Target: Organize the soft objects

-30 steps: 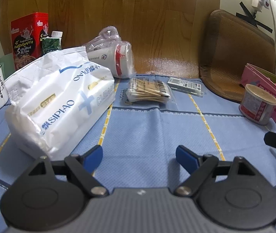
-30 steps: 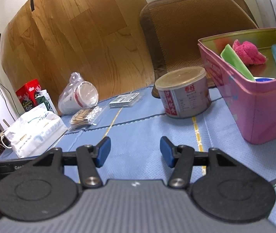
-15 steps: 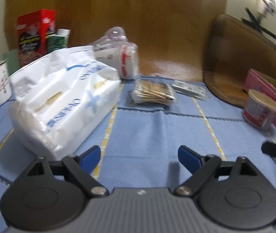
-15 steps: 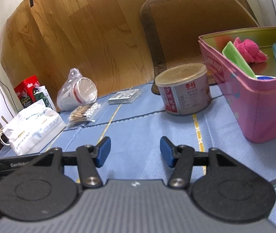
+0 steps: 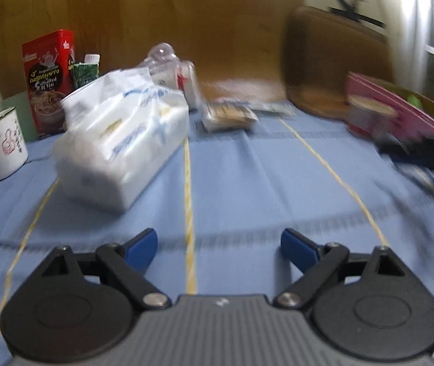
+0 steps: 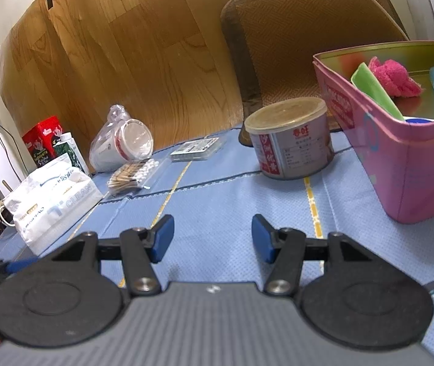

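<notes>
**Both grippers empty above the blue cloth, tissue pack off to the side**

The left gripper (image 5: 218, 248) hangs over the blue tablecloth (image 5: 247, 183) with its blue pads spread wide; its jaws have just been opening, and nothing lies between them. The right gripper (image 6: 213, 238) is held low over the same cloth, jaws partly apart and empty as well.

The landmark here is the white tissue pack (image 6: 52, 201), a soft plastic-wrapped block lying on the cloth. In the left wrist view, which is blurred, it sits ahead of the left gripper and to the picture's left. Beside the pack, on the side away from the grippers, stands a white enamel mug (image 5: 2, 145). Behind the pack are a red carton (image 5: 48, 80) and a small green carton (image 5: 86, 73). Past the pack's far corner lies a bagged stack of paper cups (image 6: 122, 145), with a packet of cotton swabs (image 6: 133, 177) just beside it. Well apart from the pack, across the cloth, a round tin (image 6: 288, 137) stands next to a pink tin box (image 6: 406, 164), which holds a pink cloth (image 6: 393, 76), a green piece and a blue one.
</notes>
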Demonstrator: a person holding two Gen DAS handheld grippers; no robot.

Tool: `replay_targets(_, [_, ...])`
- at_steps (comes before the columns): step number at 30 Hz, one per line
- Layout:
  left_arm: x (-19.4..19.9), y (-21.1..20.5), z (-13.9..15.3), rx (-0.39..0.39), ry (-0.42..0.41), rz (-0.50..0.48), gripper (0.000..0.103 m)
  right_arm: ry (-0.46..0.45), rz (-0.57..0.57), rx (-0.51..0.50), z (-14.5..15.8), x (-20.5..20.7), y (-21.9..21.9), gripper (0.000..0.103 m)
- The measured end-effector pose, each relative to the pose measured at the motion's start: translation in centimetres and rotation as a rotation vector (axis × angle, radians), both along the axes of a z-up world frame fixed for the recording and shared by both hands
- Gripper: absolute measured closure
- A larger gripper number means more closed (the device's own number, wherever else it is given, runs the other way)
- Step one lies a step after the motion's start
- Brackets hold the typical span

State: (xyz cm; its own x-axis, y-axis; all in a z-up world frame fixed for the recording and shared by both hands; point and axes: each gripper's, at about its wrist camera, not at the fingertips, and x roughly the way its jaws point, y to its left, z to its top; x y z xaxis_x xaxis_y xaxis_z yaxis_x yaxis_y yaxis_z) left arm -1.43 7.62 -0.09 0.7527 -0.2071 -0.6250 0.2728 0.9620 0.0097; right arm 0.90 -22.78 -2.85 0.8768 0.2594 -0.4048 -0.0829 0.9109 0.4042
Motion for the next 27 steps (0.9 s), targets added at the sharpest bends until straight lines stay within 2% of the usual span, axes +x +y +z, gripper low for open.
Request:
replay_targets(2, [-2.7,1.8,-0.3,0.031,-0.004,-0.037,0.004,-0.005,0.009,0.005,0.0,-0.1,0.0,0.044])
replay_targets(5, [-5.7,5.0,0.2,0.070,0.050,-0.078,0.005,-0.001,0.026,0.003,0.0,0.0,0.1,0.044])
replay_targets(7, [-6.5,7.0,1.3,0.112,0.061,-0.042,0.008,-0.001,0.044,0.002,0.1,0.0,0.2,0.044])
replay_targets(9, [-6.5,9.3,3.0,0.111,0.026,0.026,0.008,-0.001,0.058,0.001,0.1,0.0,0.3,0.044])
replay_targets(11, [-5.7,11.5,5.5,0.053,-0.024,0.147,0.007,-0.005,0.067,0.003,0.1,0.0,0.3,0.044])
replay_targets(14, [-3.5,12.6,8.2,-0.147,-0.076,0.208,0.007,-0.012,0.066,0.012,0.1,-0.1,0.2,0.044])
replay_targets(17, [-1.1,9.7,8.6,-0.275,-0.145,0.166,0.005,-0.014,0.056,0.017,0.1,-0.1,0.1,0.044])
replay_targets(20, [1.6,4.9,7.1,-0.327,-0.141,0.075,0.005,-0.010,0.049,0.013,0.0,-0.1,0.1,0.044])
replay_targets(22, [3.3,1.2,5.6,-0.311,-0.135,0.022,0.005,-0.002,0.050,0.007,0.0,0.0,0.2,0.044])
replay_targets(24, [4.9,-1.8,3.7,-0.278,-0.095,0.008,0.007,0.005,0.050,-0.002,0.0,0.1,0.3,0.044])
replay_targets(27, [6.3,-4.3,1.4,-0.220,-0.045,-0.002,0.009,0.019,0.053,-0.021,-0.1,0.3,0.5,0.044])
